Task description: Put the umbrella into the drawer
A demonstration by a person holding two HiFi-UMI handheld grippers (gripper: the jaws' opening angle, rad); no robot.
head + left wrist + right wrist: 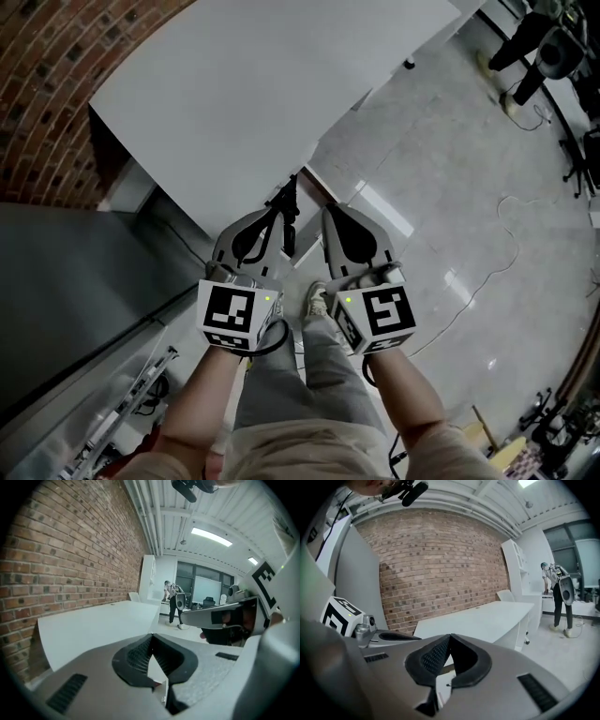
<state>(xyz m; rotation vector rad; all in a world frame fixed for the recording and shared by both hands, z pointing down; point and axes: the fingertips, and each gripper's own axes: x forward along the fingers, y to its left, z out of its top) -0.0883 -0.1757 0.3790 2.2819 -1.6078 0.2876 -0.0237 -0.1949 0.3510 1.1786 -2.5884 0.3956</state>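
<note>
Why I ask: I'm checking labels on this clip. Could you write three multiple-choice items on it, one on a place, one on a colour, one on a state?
1. Where does the white table stand?
A. beside the brick wall
B. in mid-room, far from any wall
C. on top of a cabinet

2. What colours are the patterns on the marker cubes?
A. red on yellow
B. blue on grey
C. black on white

3. How do the jaws of the left gripper and the right gripper stand?
A. both wide apart
B. both together, nothing between
C. left closed on an umbrella

Key: 1 A, since the left gripper view shows the bricks running along the table's side. 2 C, since the head view shows black squares on white faces. 3 B, since each gripper view shows its tips meeting with nothing held.
</note>
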